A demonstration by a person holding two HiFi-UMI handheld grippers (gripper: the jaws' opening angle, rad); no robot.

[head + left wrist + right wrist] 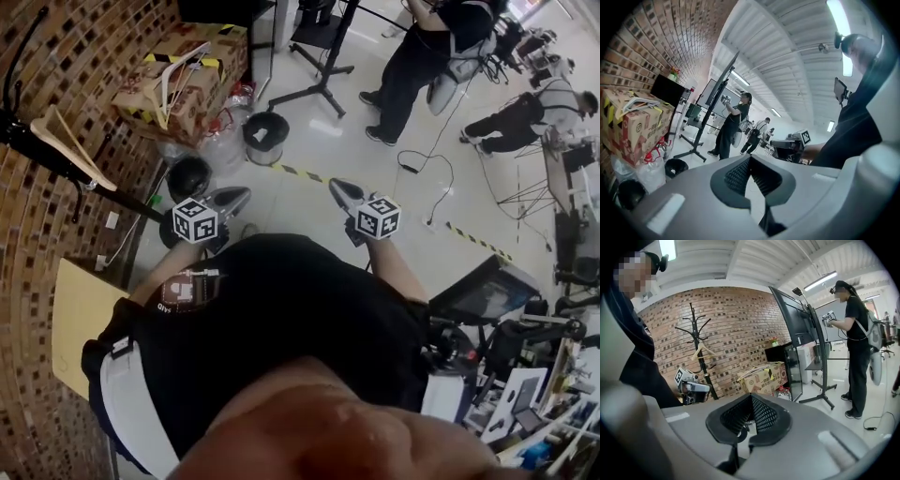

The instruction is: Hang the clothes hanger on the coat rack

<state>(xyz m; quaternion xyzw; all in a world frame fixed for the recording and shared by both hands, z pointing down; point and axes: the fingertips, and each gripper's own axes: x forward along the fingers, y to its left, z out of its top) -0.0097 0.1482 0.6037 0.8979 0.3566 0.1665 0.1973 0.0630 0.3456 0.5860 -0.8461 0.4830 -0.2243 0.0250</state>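
left gripper (239, 197) jaws closed, empty | right gripper (339, 187) same | pale wooden clothes hanger (80, 159) hangs on black metal coat rack (696, 341) | likely light, stiff (smooth wood, may slip) | grip neck under hook

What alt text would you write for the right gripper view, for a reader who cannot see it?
The right gripper, jaws shut and empty, fills the foreground. Beyond it a black coat rack with a pale hanger on it stands against a brick wall, the left gripper showing low at left. Cardboard boxes sit mid-frame; a person stands at right.
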